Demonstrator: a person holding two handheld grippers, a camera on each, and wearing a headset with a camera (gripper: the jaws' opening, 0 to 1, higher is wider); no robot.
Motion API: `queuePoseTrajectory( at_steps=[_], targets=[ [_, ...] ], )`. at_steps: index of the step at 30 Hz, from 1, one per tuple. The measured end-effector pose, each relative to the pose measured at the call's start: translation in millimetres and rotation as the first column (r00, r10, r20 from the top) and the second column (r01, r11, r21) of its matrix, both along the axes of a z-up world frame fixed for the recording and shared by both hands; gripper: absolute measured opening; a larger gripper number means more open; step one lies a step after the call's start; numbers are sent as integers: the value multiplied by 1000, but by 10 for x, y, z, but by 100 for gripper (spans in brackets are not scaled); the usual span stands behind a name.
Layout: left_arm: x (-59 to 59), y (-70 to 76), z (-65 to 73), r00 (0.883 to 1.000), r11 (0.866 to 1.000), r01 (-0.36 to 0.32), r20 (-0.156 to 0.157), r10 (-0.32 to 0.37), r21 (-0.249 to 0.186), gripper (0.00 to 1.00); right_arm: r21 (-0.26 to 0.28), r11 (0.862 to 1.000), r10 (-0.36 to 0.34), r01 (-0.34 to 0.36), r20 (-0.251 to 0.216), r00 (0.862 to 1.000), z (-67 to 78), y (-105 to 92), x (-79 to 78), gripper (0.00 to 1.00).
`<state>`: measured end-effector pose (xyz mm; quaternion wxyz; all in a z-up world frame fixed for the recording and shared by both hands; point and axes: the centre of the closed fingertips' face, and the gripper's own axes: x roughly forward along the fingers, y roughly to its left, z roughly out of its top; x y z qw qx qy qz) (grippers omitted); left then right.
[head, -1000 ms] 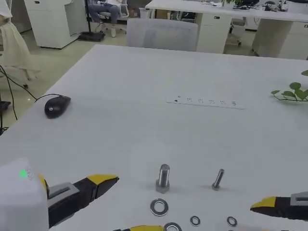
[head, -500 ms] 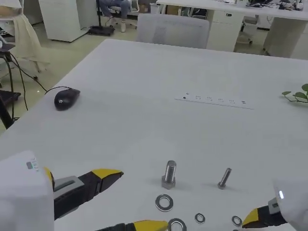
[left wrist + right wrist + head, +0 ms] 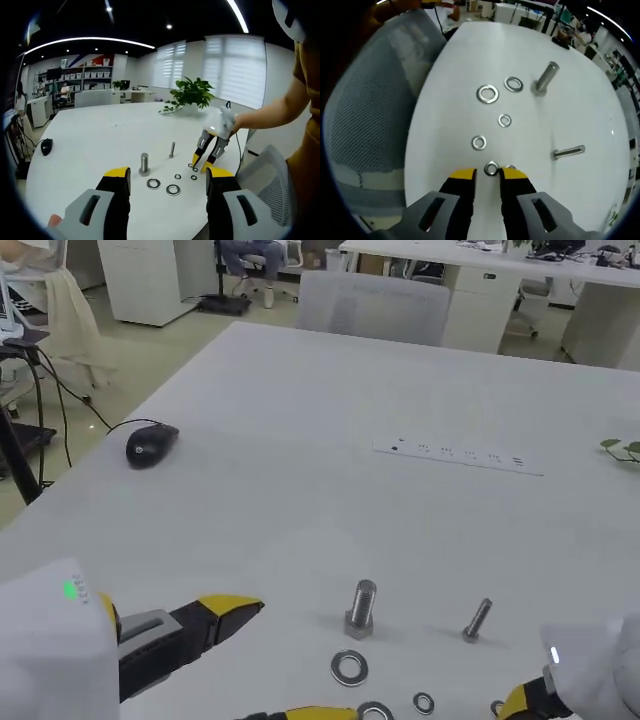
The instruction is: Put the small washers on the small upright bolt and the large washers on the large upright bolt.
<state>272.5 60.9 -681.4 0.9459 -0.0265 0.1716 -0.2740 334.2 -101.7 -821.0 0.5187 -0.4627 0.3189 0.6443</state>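
My right yellow-tipped gripper (image 3: 488, 173) low over white table (image 3: 470, 50), jaws parted, straddling small steel washer (image 3: 491, 168): set for pinch, not yet clamped. Two more small washers (image 3: 479, 142) just ahead; slim small bolt (image 3: 568, 151) near, so short carry. Two large washers (image 3: 487, 93) lie beside thick large steel bolt (image 3: 546, 77). My left gripper (image 3: 168, 174) hangs back, jaws wide apart, nothing held, leaving room

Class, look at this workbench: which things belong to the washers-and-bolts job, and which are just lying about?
For the job: large bolt, small bolt, large washers, small washers, left claw, right claw.

Lying about: computer mouse, power strip, plant.
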Motion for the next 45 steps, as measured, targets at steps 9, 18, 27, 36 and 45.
queuePoseTrajectory(
  at_steps=[9, 18, 27, 36, 45],
  targets=[
    [6, -18, 15, 1000, 1000, 2, 4, -2, 2, 60, -9, 1000, -20, 19, -32, 999, -19, -1, -7, 20],
    [9, -17, 13, 1000, 1000, 0, 5, 0, 5, 60, -31, 1000, 0, -1, -35, 999, -29, 2, -33, 17],
    [15, -2, 9, 1000, 1000, -1, 11, 1, -2, 60, -56, 998, -6, 4, -29, 1000, -33, 0, -23, 15],
    [12, -5, 16, 1000, 1000, -2, 11, 2, 1, 60, -71, 997, -2, 1, -25, 1000, -33, -7, -13, 13],
    [5, -14, 26, 1000, 1000, -1, 10, 1, -1, 60, -61, 998, -24, 21, -35, 999, 41, 30, -32, 12]
  ],
)
